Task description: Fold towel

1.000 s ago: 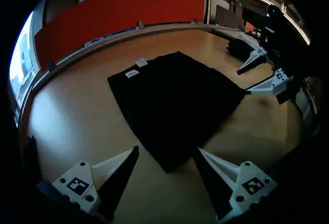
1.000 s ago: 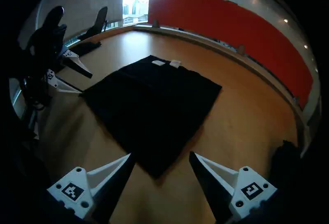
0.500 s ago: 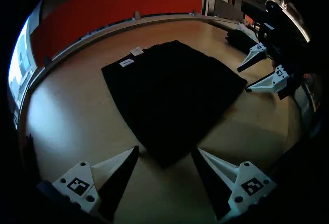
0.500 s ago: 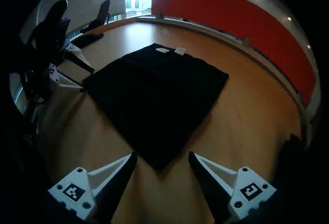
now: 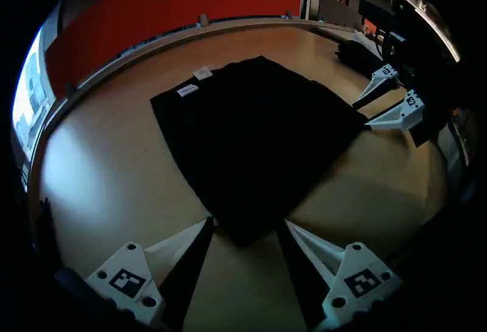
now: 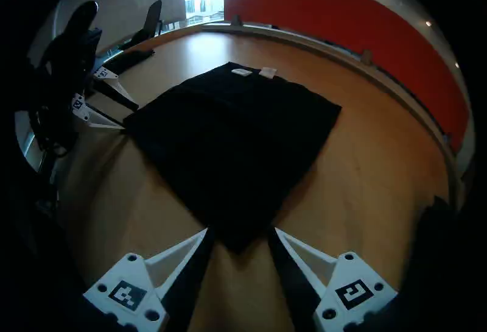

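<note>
Narrowed the left gripper [image 5: 245, 234] and the right gripper [image 6: 240, 237] since half a second earlier, and drew both closer to the black towel [image 5: 255, 143]. Held each partly open at bottom centre, tips flanking a near towel corner without pinching it. Left the towel flat on the wooden table [image 5: 109, 167], mid-frame.

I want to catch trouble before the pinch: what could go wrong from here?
The left gripper and right gripper, both open, straddle only the corner tips of the towel: a shallow pinch may slip on lifting. Black cloth on the table hides layers, so fingers might catch just one.
</note>
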